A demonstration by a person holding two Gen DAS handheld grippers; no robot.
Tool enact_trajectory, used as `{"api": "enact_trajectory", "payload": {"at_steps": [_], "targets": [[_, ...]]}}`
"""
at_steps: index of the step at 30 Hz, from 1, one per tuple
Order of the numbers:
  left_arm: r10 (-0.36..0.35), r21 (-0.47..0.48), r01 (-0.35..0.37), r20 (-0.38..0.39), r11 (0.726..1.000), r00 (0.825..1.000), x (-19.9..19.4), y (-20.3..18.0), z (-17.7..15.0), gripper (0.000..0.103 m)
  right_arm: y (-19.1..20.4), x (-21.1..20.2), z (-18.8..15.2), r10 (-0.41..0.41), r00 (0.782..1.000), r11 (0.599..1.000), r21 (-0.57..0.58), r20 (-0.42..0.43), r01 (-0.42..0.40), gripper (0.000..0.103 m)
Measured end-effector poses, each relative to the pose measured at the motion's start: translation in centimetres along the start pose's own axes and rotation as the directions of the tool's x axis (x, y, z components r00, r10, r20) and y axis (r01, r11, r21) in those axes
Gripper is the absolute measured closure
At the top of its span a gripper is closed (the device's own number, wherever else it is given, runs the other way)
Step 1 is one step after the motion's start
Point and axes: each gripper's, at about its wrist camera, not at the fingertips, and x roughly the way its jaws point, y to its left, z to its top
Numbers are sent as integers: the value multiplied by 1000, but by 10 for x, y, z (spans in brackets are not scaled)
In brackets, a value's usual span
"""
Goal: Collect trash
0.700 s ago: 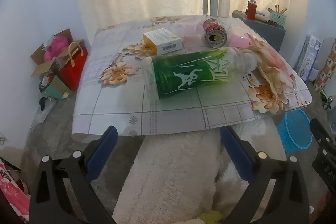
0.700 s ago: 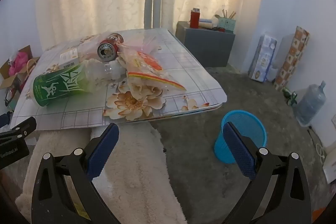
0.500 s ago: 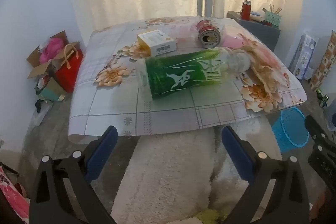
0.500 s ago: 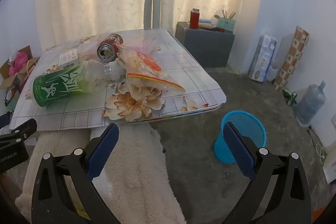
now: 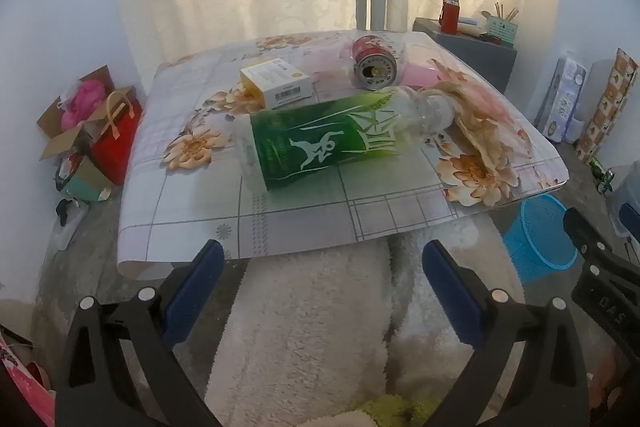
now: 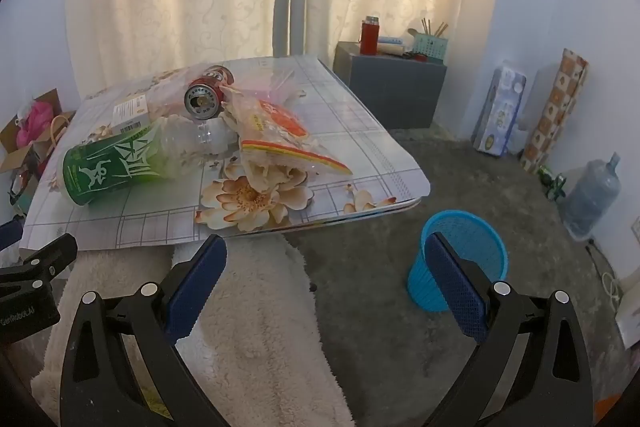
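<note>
A green-labelled plastic bottle [image 5: 332,143] lies on its side on the low flowered table [image 5: 280,219]. Behind it lie a red can [image 5: 374,69] and a small yellow-white box [image 5: 276,87]. A crumpled snack bag [image 6: 276,135] lies at the bottle's right. A blue mesh bin [image 6: 460,259] stands on the floor right of the table. My left gripper [image 5: 322,279] is open and empty, in front of the table's near edge. My right gripper [image 6: 326,275] is open and empty, between table and bin. The bottle [image 6: 120,163] and can [image 6: 204,97] also show in the right wrist view.
A white fluffy rug [image 5: 312,339] lies in front of the table. A grey cabinet [image 6: 392,87] with a red flask stands behind. Boxes and a red bag [image 5: 108,135] sit on the floor at left. A water jug [image 6: 592,199] stands at far right.
The left gripper has drawn back and a little left, so the table looks smaller and farther away. The right gripper has barely moved. Both stay open.
</note>
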Motion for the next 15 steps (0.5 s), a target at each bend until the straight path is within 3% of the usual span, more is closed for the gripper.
{"api": "enact_trajectory", "payload": {"at_steps": [15], "targets": [[-1,0,1,-6,1000,1000,1,-1,-1,6,0,0,0,0,1000,1000,3,1,0,8]]}}
